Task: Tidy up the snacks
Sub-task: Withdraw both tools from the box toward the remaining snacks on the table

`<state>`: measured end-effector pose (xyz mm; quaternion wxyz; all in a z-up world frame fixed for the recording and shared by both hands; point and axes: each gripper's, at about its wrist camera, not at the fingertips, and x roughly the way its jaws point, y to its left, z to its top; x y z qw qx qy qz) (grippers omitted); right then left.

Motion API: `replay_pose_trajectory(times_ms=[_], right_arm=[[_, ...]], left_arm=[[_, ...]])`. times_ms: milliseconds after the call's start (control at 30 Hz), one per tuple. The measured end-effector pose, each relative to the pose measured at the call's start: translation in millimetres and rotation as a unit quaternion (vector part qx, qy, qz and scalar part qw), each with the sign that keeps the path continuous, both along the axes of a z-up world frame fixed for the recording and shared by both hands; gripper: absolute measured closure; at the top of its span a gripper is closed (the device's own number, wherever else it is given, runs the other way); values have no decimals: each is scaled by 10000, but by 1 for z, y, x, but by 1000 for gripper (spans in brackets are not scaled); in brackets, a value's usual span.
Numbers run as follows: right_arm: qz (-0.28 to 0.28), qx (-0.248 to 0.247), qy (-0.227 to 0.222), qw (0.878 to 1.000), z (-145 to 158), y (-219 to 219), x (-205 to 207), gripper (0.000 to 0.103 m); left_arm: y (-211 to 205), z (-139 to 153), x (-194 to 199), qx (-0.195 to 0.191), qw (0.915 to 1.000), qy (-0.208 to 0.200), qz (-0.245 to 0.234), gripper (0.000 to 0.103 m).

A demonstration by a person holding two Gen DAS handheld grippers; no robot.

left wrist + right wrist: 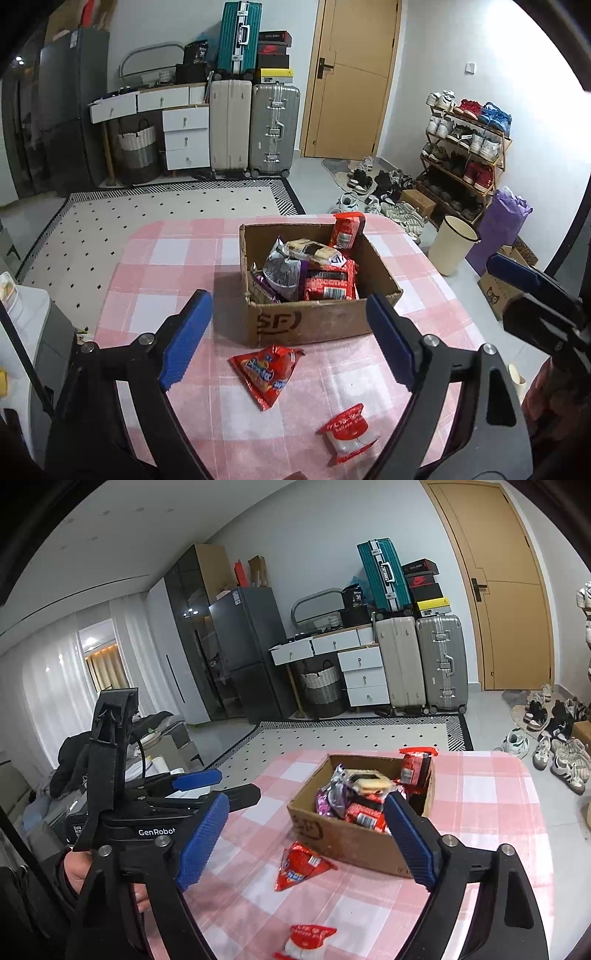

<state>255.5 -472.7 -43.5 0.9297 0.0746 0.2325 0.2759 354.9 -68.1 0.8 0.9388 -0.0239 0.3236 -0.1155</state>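
An open cardboard box [317, 321] [351, 843] stands on the pink checked table [177, 266], filled with several snack packets [325, 284] [364, 814]. In front of it lies a red snack packet [264, 373] [301, 867], and nearer me a red-and-white packet [349, 435] [308, 939]. My left gripper [288, 299] is open and empty, hovering above the two loose packets and facing the box. My right gripper [306, 801] is open and empty too, to the right of the left one [221, 788]. It also shows at the edge of the left wrist view [535, 284].
Off the table's right side stand a cream bin [452, 247], a purple bag [498, 229] and a shoe rack [465, 155] with loose shoes on the floor. Suitcases [255, 125] and a drawer unit line the far wall beyond a patterned rug [147, 218].
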Motion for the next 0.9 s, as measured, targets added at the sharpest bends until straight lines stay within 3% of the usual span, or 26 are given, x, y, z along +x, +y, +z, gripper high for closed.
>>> replay_pose_trajectory(times_ms=[300,400,600,700,767,900], right_arm=[[-83,106,55,9999,-17,-3,-27,8],[16,126,67,9999,-24,-4,-35,6],[-6,129,282,9995,-52,-5,-46,4],[12,101,436,9990,-69,-2,-48,4],[45,89,545,9985,-82,-1,-49,4],[84,-62,746,9972,-106,6,-50,3]], left_arm=[[0,-11,-37,-19,10000,-24,25,17],[-3,-21,-45,195,9997,-54,157,17],[3,-47,-57,85,9995,102,304,16],[7,-64,-60,133,9982,227,542,11],[9,-73,-62,253,9970,236,697,2],[12,-90,-66,326,9960,228,795,1]])
